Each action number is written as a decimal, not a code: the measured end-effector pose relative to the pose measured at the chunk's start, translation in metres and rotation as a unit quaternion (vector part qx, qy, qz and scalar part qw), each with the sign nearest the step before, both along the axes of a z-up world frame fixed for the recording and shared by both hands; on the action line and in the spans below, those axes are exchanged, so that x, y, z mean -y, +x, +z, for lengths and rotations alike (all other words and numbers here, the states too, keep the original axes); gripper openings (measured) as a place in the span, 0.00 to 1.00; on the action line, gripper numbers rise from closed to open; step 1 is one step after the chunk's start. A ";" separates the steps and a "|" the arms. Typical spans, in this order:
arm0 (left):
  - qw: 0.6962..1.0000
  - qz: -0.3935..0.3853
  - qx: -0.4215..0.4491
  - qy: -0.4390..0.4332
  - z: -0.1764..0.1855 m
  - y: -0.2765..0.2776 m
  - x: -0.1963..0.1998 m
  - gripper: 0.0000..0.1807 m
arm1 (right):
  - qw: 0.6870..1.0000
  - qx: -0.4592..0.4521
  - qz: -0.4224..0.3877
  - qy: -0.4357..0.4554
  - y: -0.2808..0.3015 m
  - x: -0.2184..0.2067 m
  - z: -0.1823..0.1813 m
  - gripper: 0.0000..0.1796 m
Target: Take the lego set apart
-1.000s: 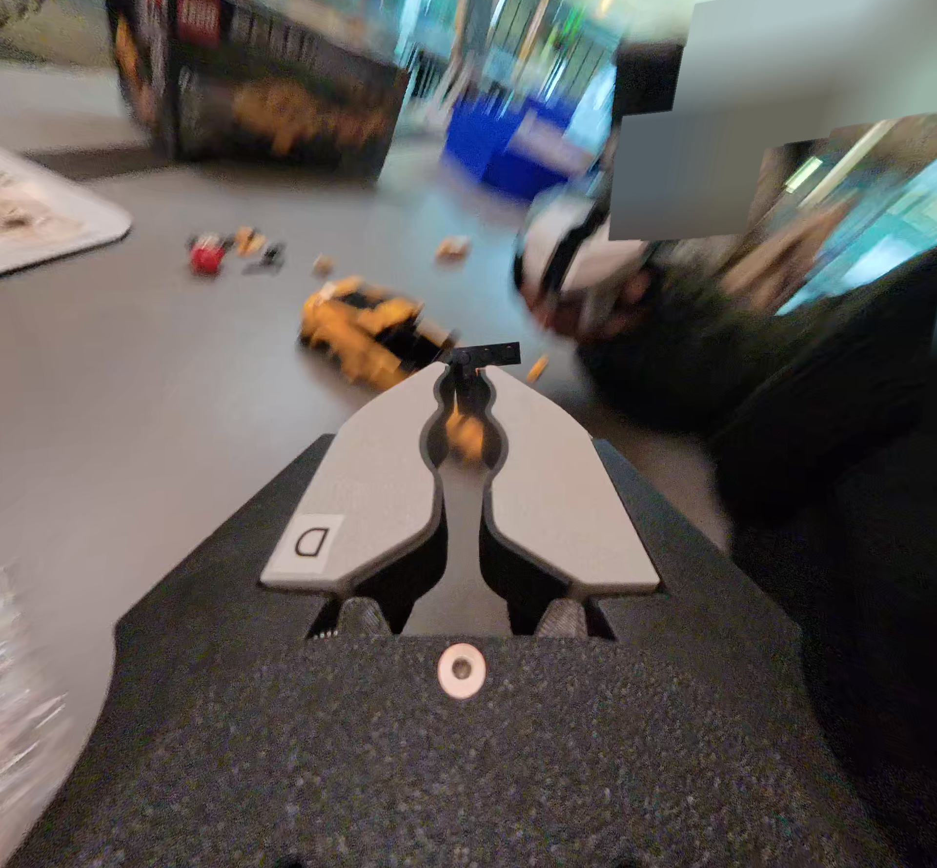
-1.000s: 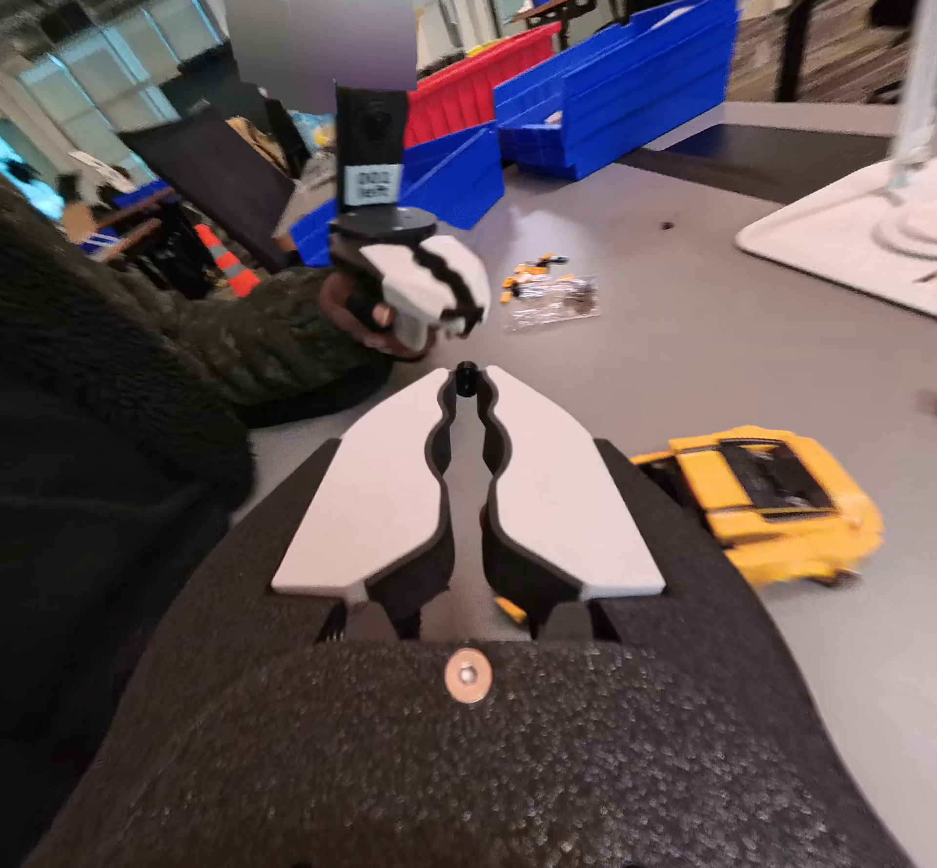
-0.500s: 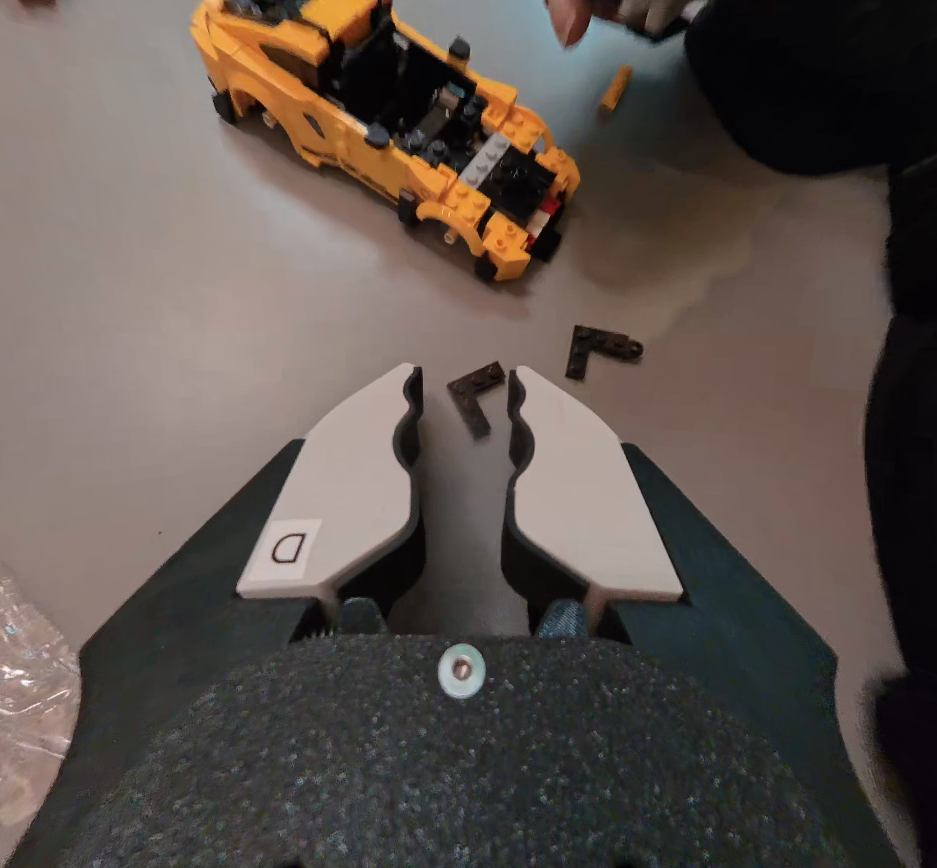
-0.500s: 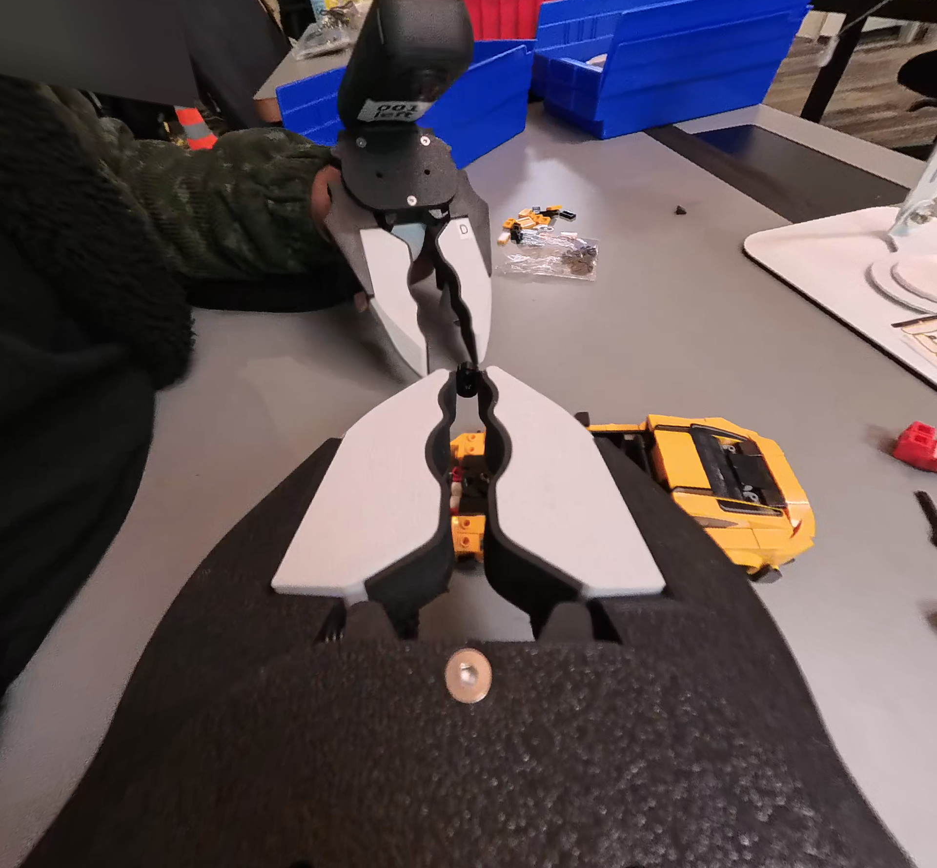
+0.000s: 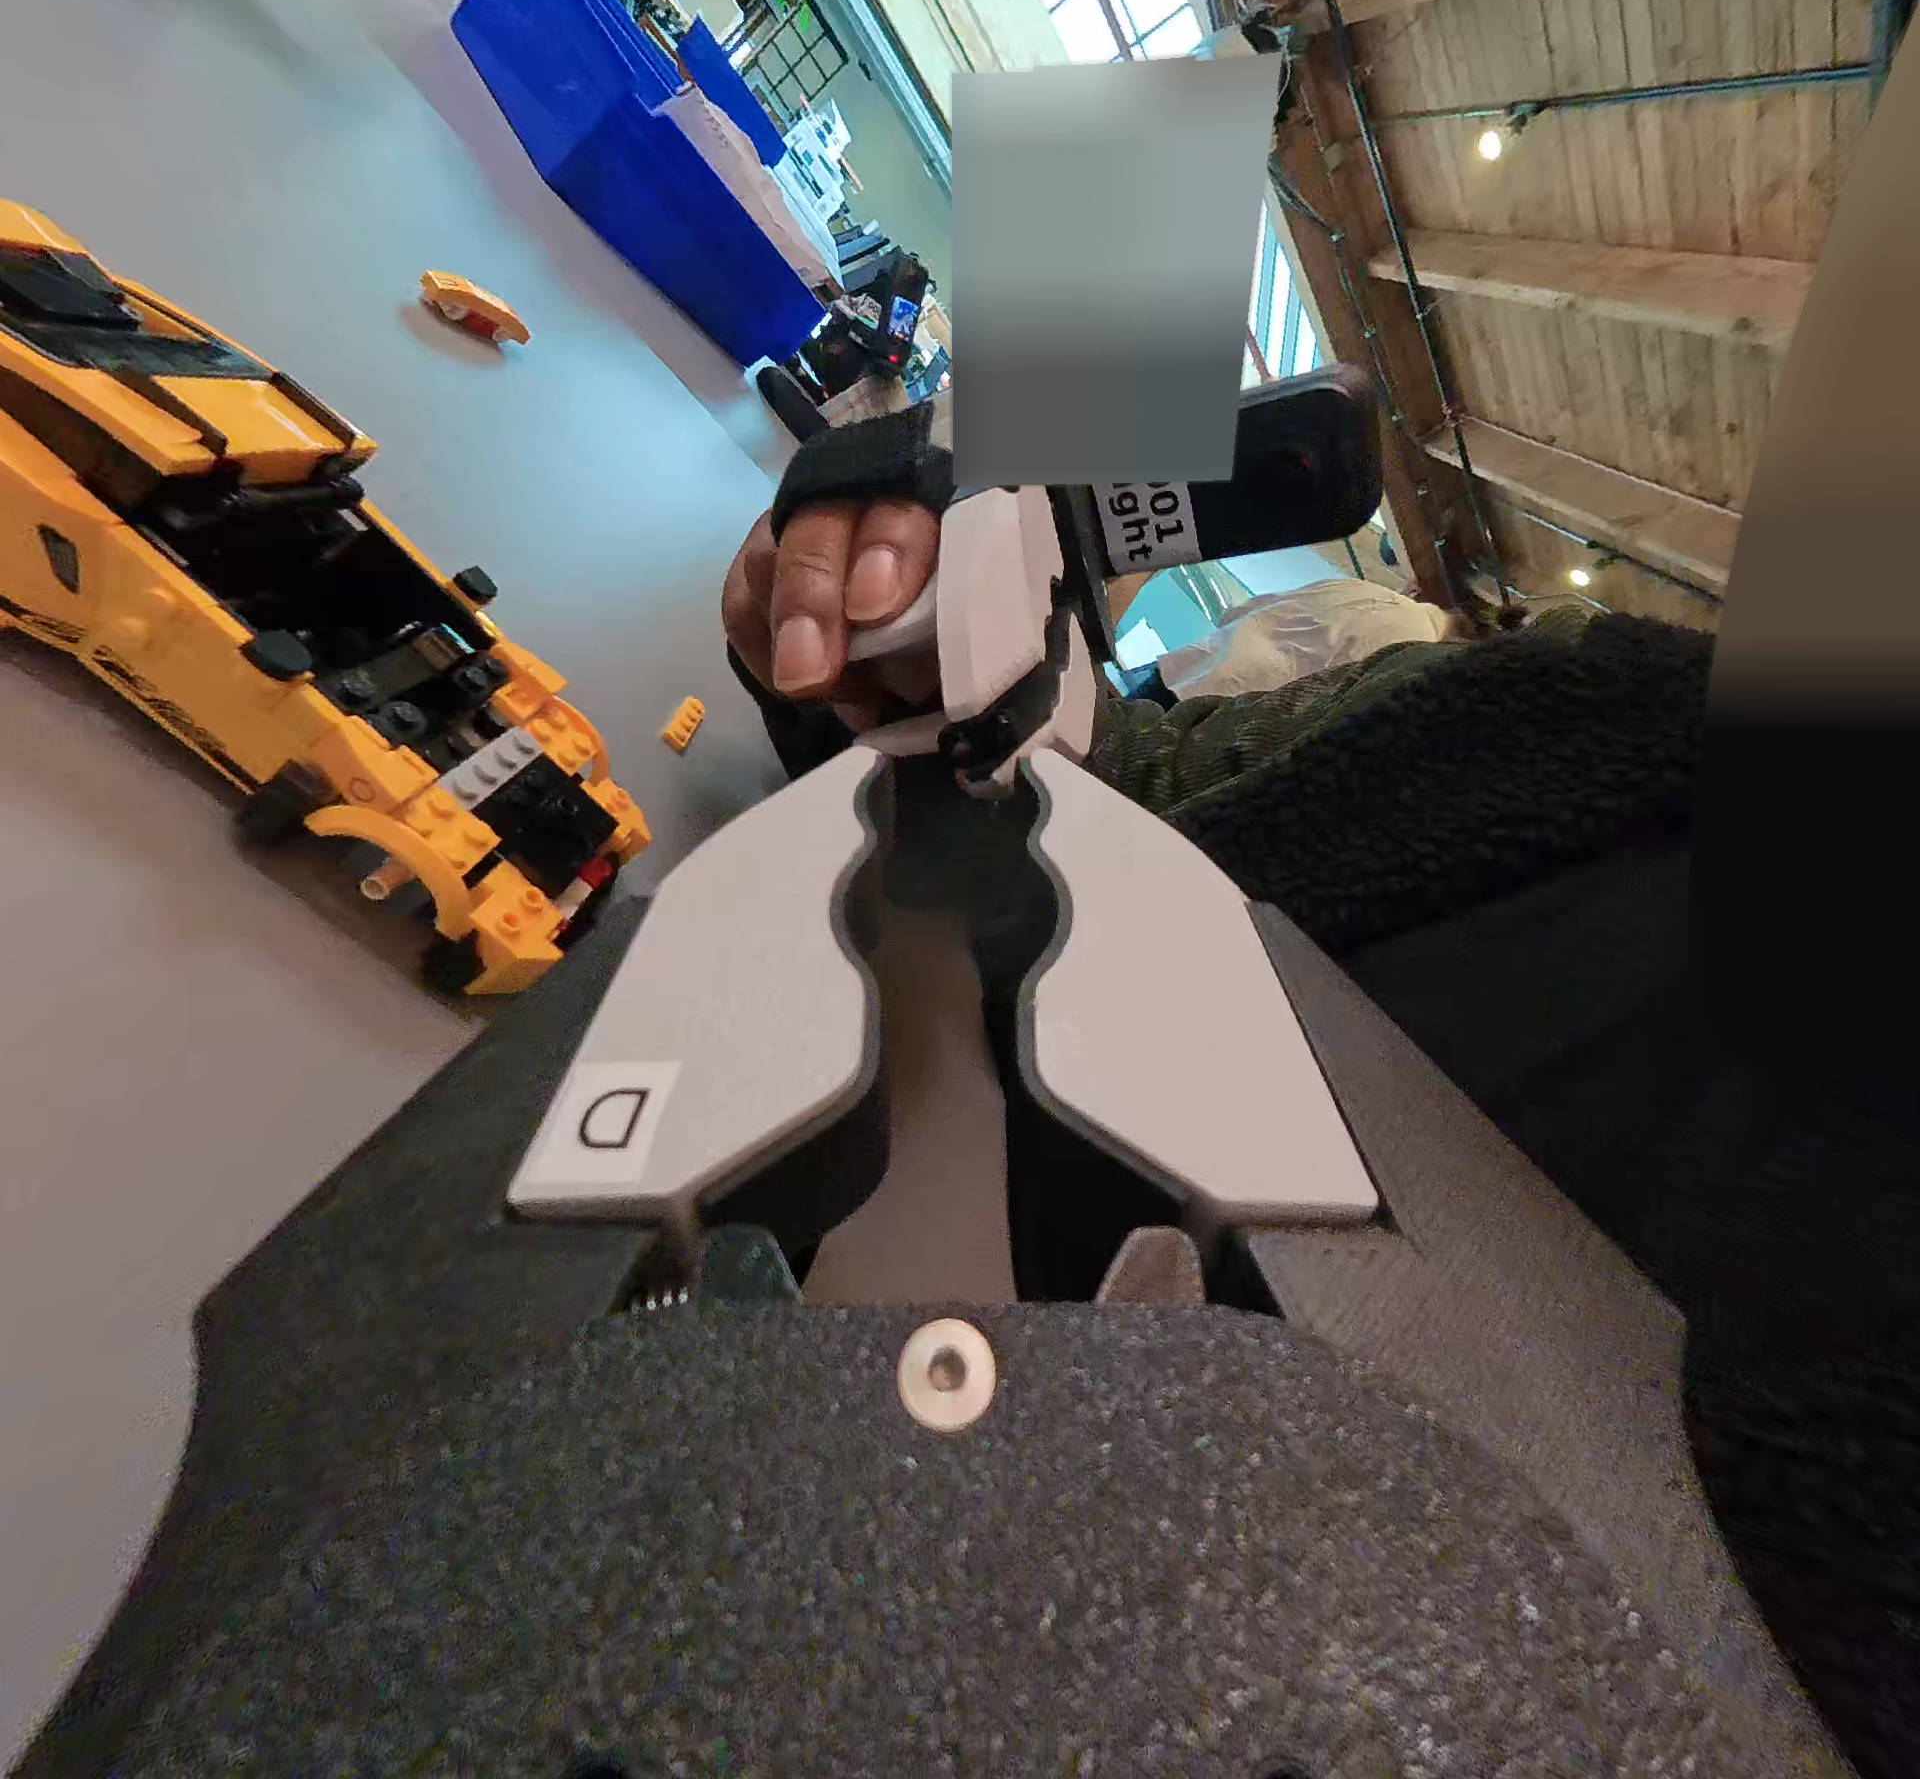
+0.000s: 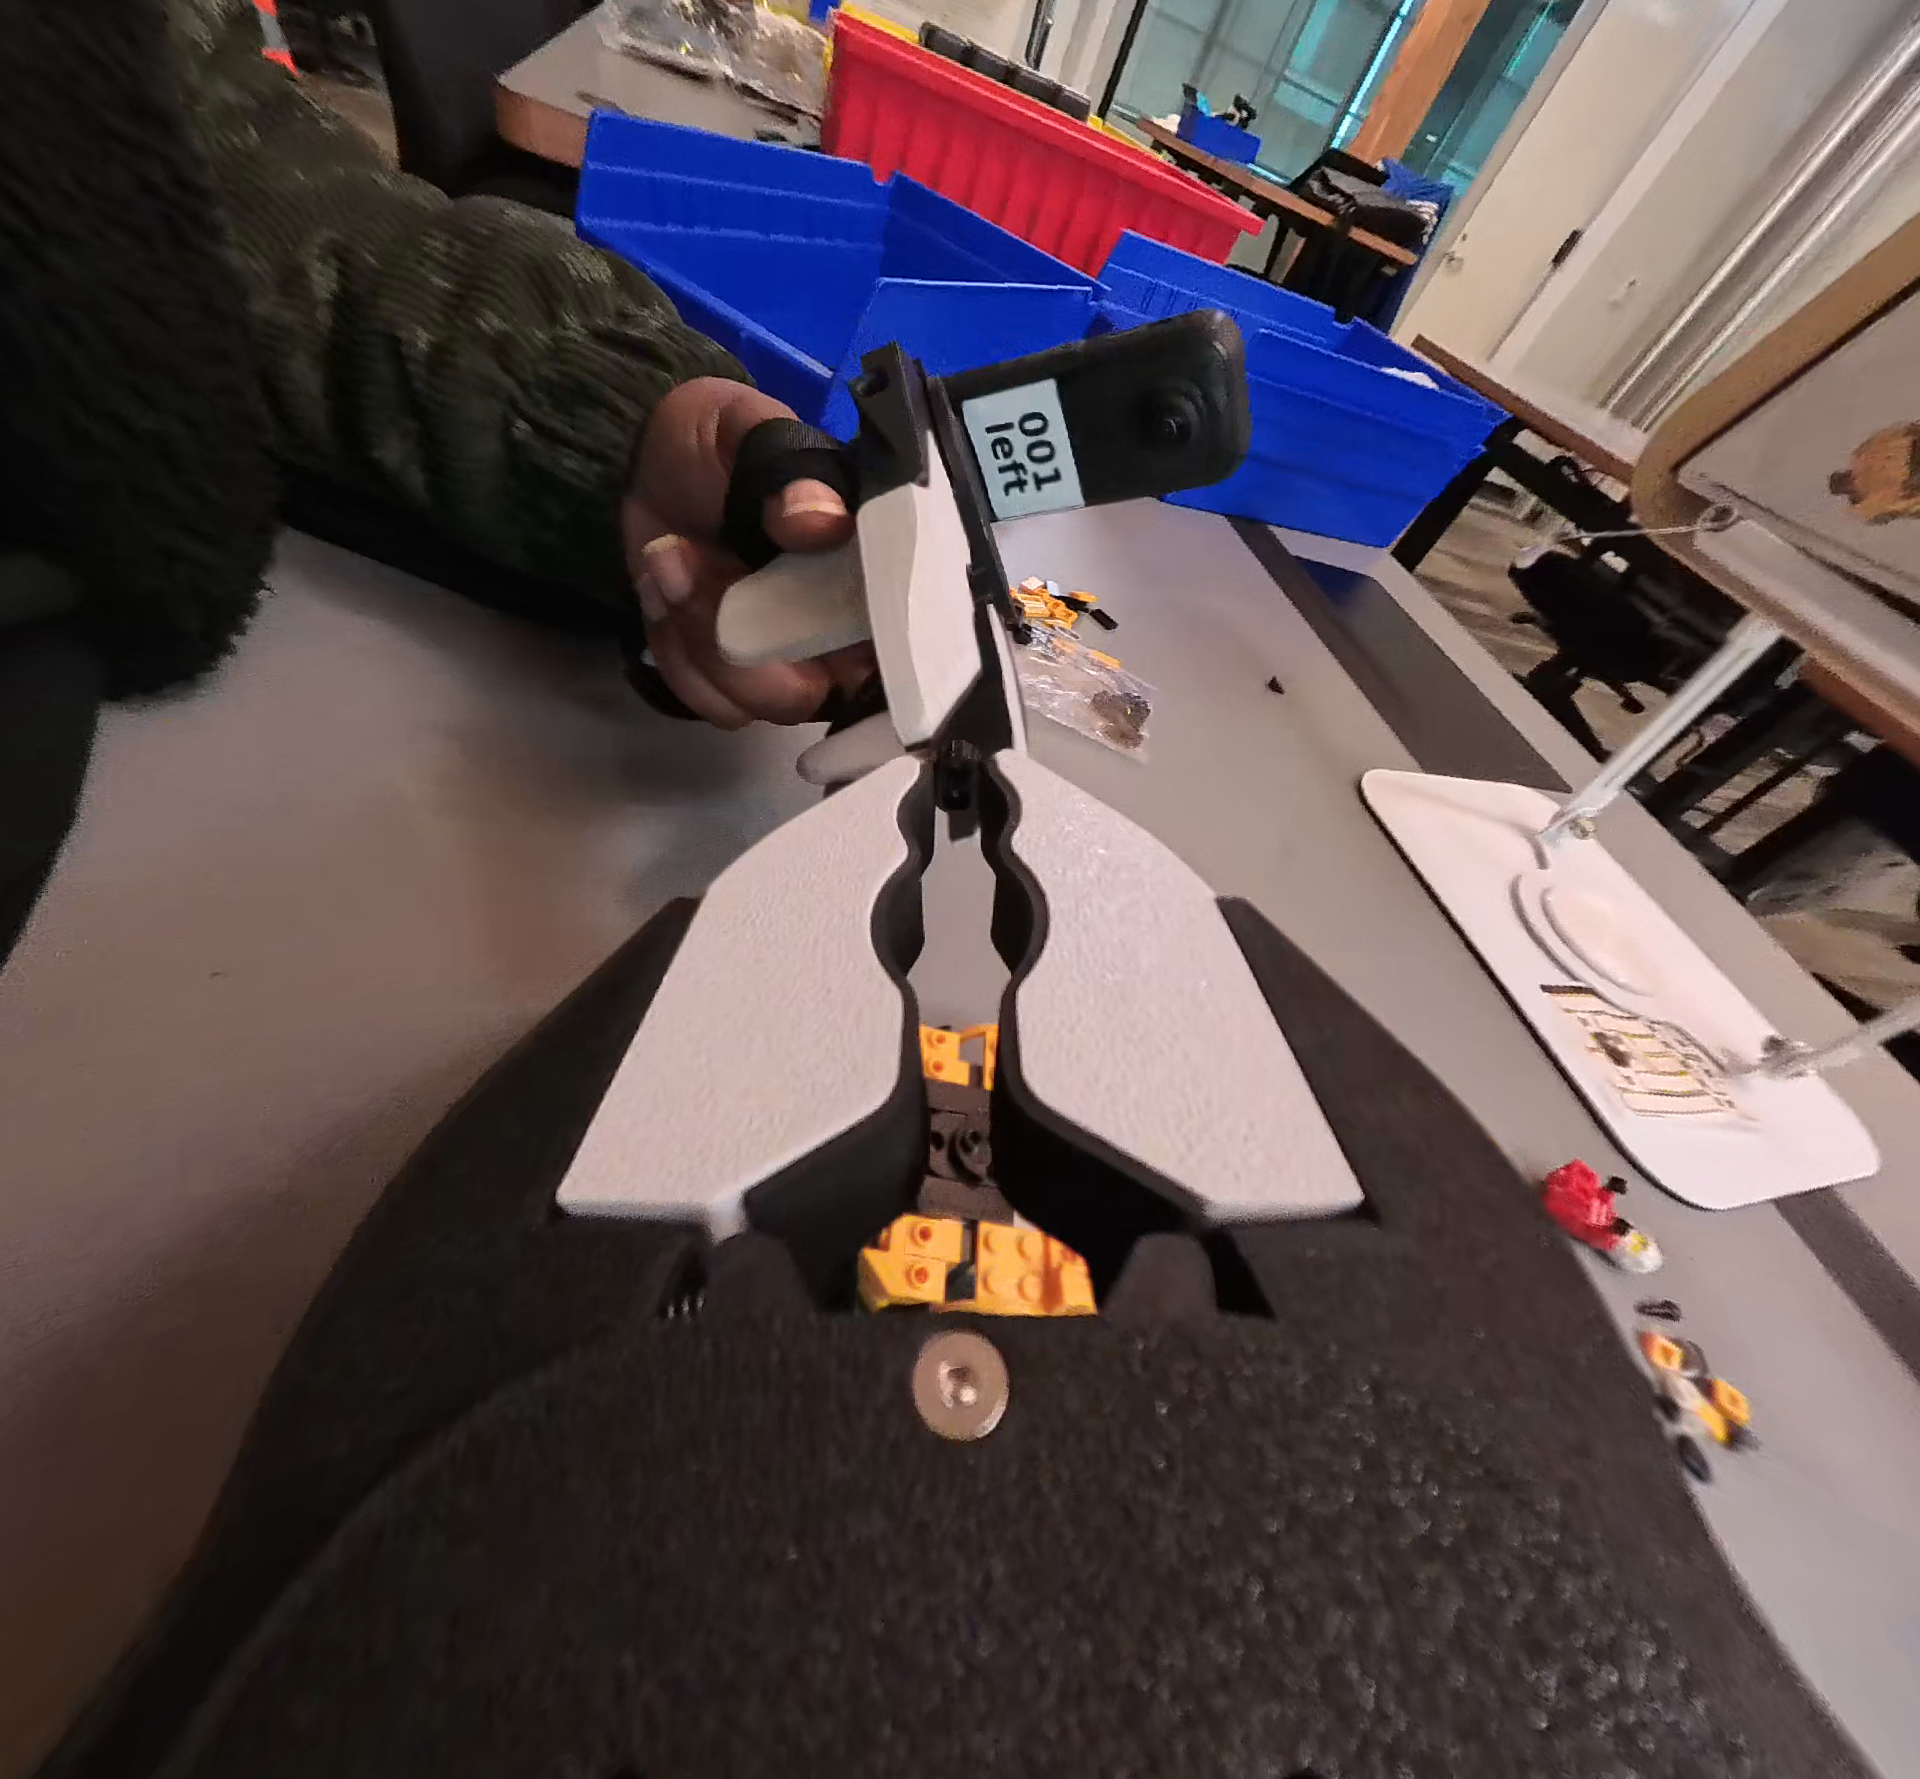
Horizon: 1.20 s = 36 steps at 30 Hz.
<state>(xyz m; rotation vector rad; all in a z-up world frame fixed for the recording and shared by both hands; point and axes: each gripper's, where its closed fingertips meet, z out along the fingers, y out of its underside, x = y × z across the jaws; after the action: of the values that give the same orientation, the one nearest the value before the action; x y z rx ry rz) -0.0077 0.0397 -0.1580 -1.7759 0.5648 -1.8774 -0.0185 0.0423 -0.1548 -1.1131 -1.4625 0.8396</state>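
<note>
Tongs: right tongs pinch small black piece; left tongs, spread, now raised to meet it, having dropped a black bracket.
Car: yellow lego car on counter, part-stripped.
Meaning: likely splitting held piece next.

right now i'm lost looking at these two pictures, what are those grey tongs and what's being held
No robot here: a person holds two hand-held grippers, each with a camera looking along its grey fingers. One picture is from the left gripper, the other from the right gripper. They meet tip to tip above a grey table. The right gripper pinches a small black lego piece; the left one's jaws stand apart around it. On the table lie a partly stripped yellow lego car, a loose orange brick, a bag of parts and blue bins.
</note>
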 end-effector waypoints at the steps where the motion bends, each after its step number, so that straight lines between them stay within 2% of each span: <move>1: 1.000 -0.001 0.004 -0.005 0.001 0.001 0.000 0.11 | 1.000 0.002 -0.002 0.007 0.000 0.000 0.000 0.04; 4: 0.999 -0.007 0.029 -0.026 0.006 0.001 0.001 0.08 | 1.000 0.000 -0.004 0.021 -0.001 0.001 0.001 0.04; 16: 0.988 -0.061 0.113 -0.080 0.020 0.000 0.015 0.08 | 0.999 -0.037 0.029 0.027 -0.002 0.017 0.013 0.04; 24: 0.990 -0.054 0.103 -0.084 0.016 -0.002 0.012 0.04 | 0.998 -0.030 0.026 0.040 -0.002 0.016 0.011 0.04; 36: 0.995 -0.018 0.071 -0.070 0.009 -0.006 0.003 0.02 | 0.999 -0.002 0.002 0.040 -0.002 0.005 -0.001 0.04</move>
<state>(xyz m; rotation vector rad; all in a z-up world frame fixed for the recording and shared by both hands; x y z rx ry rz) -0.0138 0.0364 -0.1491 -1.7095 0.4236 -2.0939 -0.0209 0.0373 -0.1558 -1.0495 -1.4832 0.7791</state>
